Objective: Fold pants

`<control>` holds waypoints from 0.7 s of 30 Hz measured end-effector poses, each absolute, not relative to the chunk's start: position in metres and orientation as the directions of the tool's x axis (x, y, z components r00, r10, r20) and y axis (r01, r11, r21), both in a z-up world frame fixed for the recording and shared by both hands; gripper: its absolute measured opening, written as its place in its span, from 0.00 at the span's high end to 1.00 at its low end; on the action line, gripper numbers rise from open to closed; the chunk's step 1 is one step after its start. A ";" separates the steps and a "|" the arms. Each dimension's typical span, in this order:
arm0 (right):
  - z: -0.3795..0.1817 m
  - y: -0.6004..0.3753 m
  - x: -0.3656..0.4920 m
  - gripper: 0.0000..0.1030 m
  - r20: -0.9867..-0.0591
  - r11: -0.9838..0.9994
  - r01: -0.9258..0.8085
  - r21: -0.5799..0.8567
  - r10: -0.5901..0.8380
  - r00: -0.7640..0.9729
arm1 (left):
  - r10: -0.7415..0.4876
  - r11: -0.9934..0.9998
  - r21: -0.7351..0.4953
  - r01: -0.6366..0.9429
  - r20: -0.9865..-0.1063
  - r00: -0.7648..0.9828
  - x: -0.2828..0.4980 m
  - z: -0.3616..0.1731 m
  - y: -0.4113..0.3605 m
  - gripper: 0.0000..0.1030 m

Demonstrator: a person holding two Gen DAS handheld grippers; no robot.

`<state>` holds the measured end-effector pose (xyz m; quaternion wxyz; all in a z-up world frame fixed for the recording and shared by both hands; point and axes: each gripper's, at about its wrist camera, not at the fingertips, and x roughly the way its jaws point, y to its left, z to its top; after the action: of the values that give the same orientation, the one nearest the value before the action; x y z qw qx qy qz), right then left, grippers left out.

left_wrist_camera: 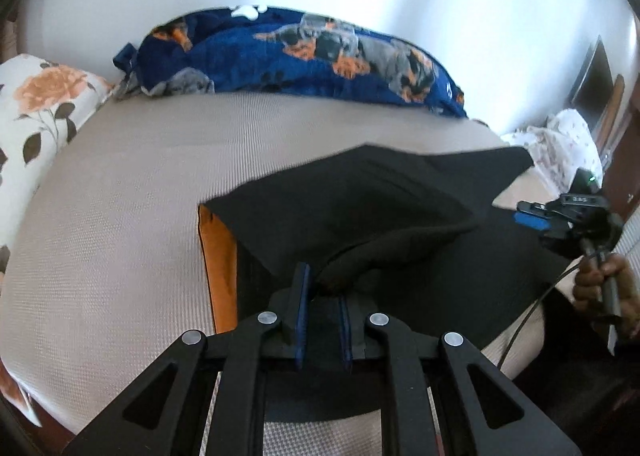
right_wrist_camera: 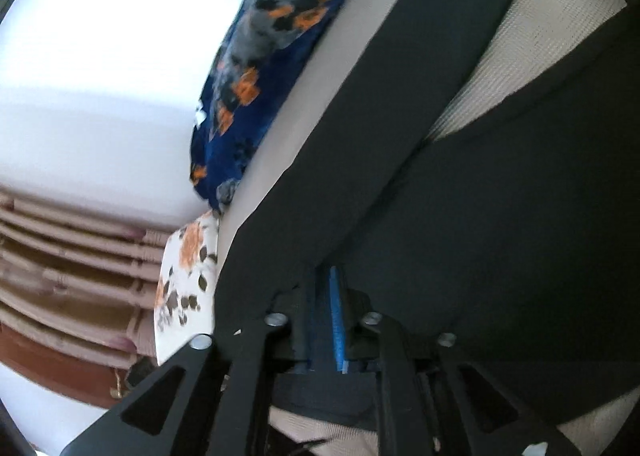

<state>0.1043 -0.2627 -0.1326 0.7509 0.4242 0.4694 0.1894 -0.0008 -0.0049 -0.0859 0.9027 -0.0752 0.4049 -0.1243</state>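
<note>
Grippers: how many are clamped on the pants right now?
2. The left gripper pinches a raised fold of the black pants near the bed's front edge; the right gripper grips the fabric on the right side.

Home bedroom: bed (left_wrist_camera: 120,216); floral pillow (left_wrist_camera: 36,104); curtains (right_wrist_camera: 72,276)
</note>
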 end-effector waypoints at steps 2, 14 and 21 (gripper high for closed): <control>-0.138 -0.267 0.116 0.58 -0.522 0.539 0.124 0.833 0.692 0.499 | -0.294 0.954 -0.256 0.155 -0.703 0.647 0.001 -0.080 -0.003 0.86; -0.170 -0.268 0.186 0.93 -0.504 0.449 0.238 0.861 0.691 0.519 | -0.282 0.957 -0.259 0.132 -0.721 0.633 0.007 -0.079 -0.002 0.86; -0.140 -0.264 0.145 0.95 -0.504 0.512 0.160 0.844 0.655 0.563 | -0.246 0.968 -0.226 0.111 -0.760 0.602 -0.001 -0.091 0.009 0.85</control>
<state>0.1446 -0.2645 -0.1402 0.7513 0.4658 0.4375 0.1650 -0.0006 0.0088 -0.0908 0.8916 -0.0777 0.4348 -0.1003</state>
